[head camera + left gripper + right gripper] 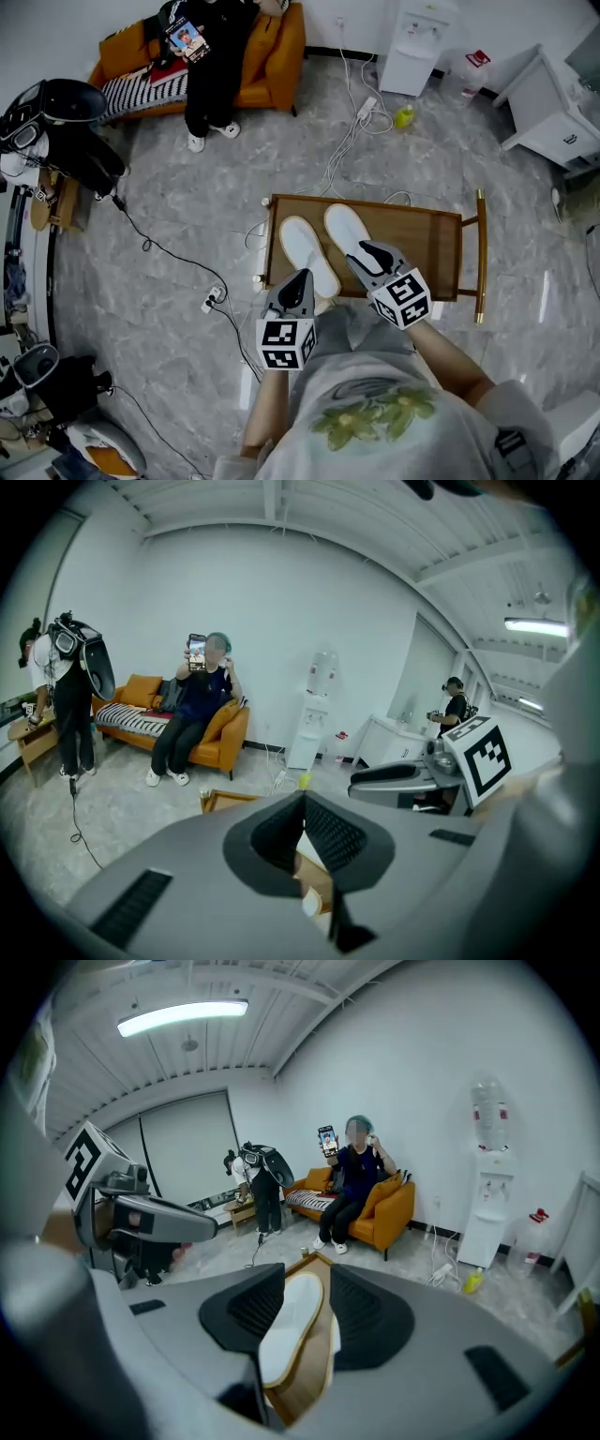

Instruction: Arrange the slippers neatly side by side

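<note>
Head view: left slipper [302,246] and right slipper [345,228] lie close and nearly parallel on the wooden bench [431,246]. Right tongs [367,253] gape empty over the right slipper, left tongs [302,279] are pinched together, so probably only alignment is left.

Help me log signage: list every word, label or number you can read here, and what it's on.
Nothing here reads clearly.
Red label on the water jug: too small to read.
Dark tag on the white cabinet: too small to read.
Marker cubes: square patterns, no letters.

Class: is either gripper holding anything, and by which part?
Nothing is held. The right gripper has its jaws apart over a slipper; the left gripper is shut, empty.
</note>
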A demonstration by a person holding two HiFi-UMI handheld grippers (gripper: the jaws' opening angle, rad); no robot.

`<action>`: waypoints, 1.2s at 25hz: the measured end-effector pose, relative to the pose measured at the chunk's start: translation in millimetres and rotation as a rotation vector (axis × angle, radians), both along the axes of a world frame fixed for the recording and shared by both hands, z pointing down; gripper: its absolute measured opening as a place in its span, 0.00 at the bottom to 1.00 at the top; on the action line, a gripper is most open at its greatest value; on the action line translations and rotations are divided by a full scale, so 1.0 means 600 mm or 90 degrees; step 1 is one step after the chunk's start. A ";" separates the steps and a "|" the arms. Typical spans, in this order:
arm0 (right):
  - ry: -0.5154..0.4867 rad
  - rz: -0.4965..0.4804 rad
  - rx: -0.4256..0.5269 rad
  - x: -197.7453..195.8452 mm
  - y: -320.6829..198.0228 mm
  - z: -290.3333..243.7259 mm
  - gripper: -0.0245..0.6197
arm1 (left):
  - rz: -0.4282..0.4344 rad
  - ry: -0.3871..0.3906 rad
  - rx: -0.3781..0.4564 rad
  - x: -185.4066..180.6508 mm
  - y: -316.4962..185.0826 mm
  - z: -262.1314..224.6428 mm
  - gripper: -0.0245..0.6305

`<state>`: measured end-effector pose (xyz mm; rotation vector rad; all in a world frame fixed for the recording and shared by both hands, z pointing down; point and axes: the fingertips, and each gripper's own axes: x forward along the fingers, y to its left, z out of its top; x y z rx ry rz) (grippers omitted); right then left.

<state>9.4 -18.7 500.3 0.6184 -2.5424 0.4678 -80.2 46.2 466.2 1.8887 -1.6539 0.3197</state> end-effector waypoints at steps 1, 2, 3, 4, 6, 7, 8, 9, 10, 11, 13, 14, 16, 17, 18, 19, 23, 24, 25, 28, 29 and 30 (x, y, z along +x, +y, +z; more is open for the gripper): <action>0.004 0.003 -0.001 -0.002 -0.003 0.005 0.25 | 0.004 0.001 -0.001 -0.003 -0.002 0.002 0.06; 0.008 0.007 -0.002 -0.004 -0.006 0.010 0.25 | 0.007 0.002 -0.002 -0.006 -0.004 0.004 0.06; 0.012 0.010 -0.003 -0.007 -0.009 0.016 0.26 | 0.010 0.004 -0.004 -0.009 -0.005 0.006 0.06; 0.016 0.013 -0.004 -0.009 -0.011 0.022 0.26 | 0.014 0.005 -0.005 -0.011 -0.006 0.008 0.06; 0.023 0.019 -0.007 -0.011 -0.016 0.035 0.26 | 0.020 0.005 -0.009 -0.013 -0.006 0.016 0.06; 0.027 0.021 -0.008 -0.012 -0.018 0.042 0.26 | 0.023 0.004 -0.012 -0.014 -0.005 0.021 0.06; 0.030 0.023 -0.009 -0.012 -0.020 0.049 0.27 | 0.026 0.004 -0.015 -0.014 -0.005 0.025 0.06; 0.033 0.025 -0.010 -0.012 -0.022 0.055 0.27 | 0.029 0.003 -0.018 -0.014 -0.006 0.030 0.06; 0.036 0.027 -0.011 -0.011 -0.024 0.062 0.27 | 0.032 0.003 -0.021 -0.013 -0.007 0.034 0.06; 0.039 0.028 -0.012 -0.011 -0.027 0.068 0.27 | 0.034 0.003 -0.024 -0.013 -0.009 0.037 0.06; 0.047 0.032 -0.015 -0.009 -0.033 0.081 0.28 | 0.038 0.003 -0.029 -0.012 -0.013 0.043 0.06; 0.051 0.034 -0.016 -0.008 -0.035 0.089 0.28 | 0.039 0.004 -0.030 -0.012 -0.015 0.046 0.06; 0.059 0.039 -0.020 -0.004 -0.041 0.105 0.28 | 0.041 0.007 -0.033 -0.012 -0.018 0.054 0.06; 0.063 0.043 -0.022 0.000 -0.043 0.114 0.28 | 0.043 0.009 -0.035 -0.011 -0.018 0.058 0.06; 0.067 0.047 -0.025 0.003 -0.046 0.123 0.28 | 0.045 0.010 -0.038 -0.010 -0.018 0.064 0.06; 0.071 0.051 -0.029 0.006 -0.048 0.132 0.28 | 0.047 0.010 -0.040 -0.009 -0.019 0.069 0.06; 0.085 0.059 -0.045 0.008 -0.057 0.169 0.29 | 0.051 0.006 -0.053 -0.011 -0.023 0.092 0.06; 0.089 0.059 -0.049 0.007 -0.059 0.178 0.29 | 0.051 0.006 -0.055 -0.012 -0.026 0.095 0.06; 0.093 0.059 -0.053 0.006 -0.059 0.187 0.29 | 0.050 0.007 -0.056 -0.012 -0.028 0.098 0.06; 0.111 0.058 -0.066 0.005 -0.060 0.213 0.30 | 0.048 0.012 -0.061 -0.012 -0.034 0.106 0.06; 0.117 0.059 -0.069 0.004 -0.060 0.222 0.30 | 0.048 0.014 -0.062 -0.013 -0.035 0.110 0.06; 0.123 0.062 -0.071 0.004 -0.061 0.230 0.30 | 0.048 0.015 -0.064 -0.014 -0.036 0.115 0.06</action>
